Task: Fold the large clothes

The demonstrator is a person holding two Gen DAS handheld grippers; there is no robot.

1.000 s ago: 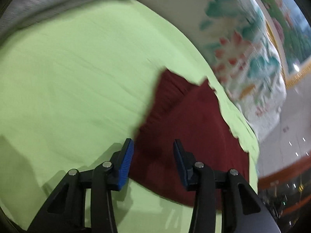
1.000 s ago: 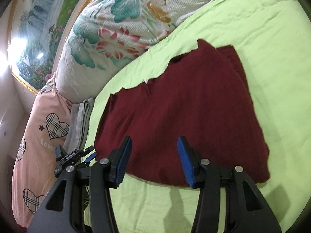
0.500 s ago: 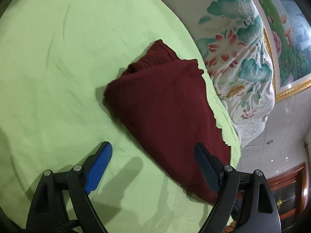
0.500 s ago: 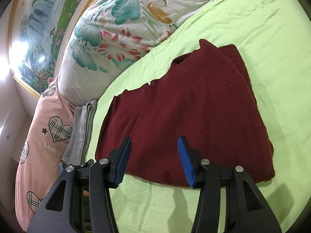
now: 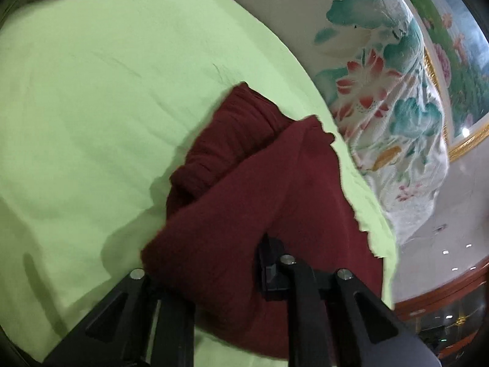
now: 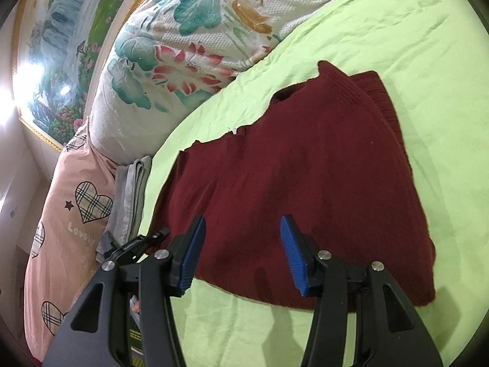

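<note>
Lime-green bedsheet [image 6: 382,39] covers the bed, and one dark red sweater [image 6: 305,183] lies folded flat on it, which serves as your landmark. Beyond the sweater you have one large floral-print cushion [image 6: 189,46] propped against a framed landscape painting [image 6: 61,46]; beside that cushion sits one pink pillow with plaid hearts [image 6: 70,214], and one folded grey cloth [image 6: 131,195] is wedged between the pillow and the sheet. Your right gripper [image 6: 241,250] hovers over the sweater's near edge with its two blue-padded jaws spread wide and nothing between them. Your left gripper [image 5: 207,260] is at the sweater's end nearest the pink pillow, where a bunched fold of the knit fills the space between its two fingers and hides the pads, so the jaws look clamped on the cloth, which is raised off the sheet there. From the right wrist view, only the black tip of the left gripper shows past the sweater's corner.
</note>
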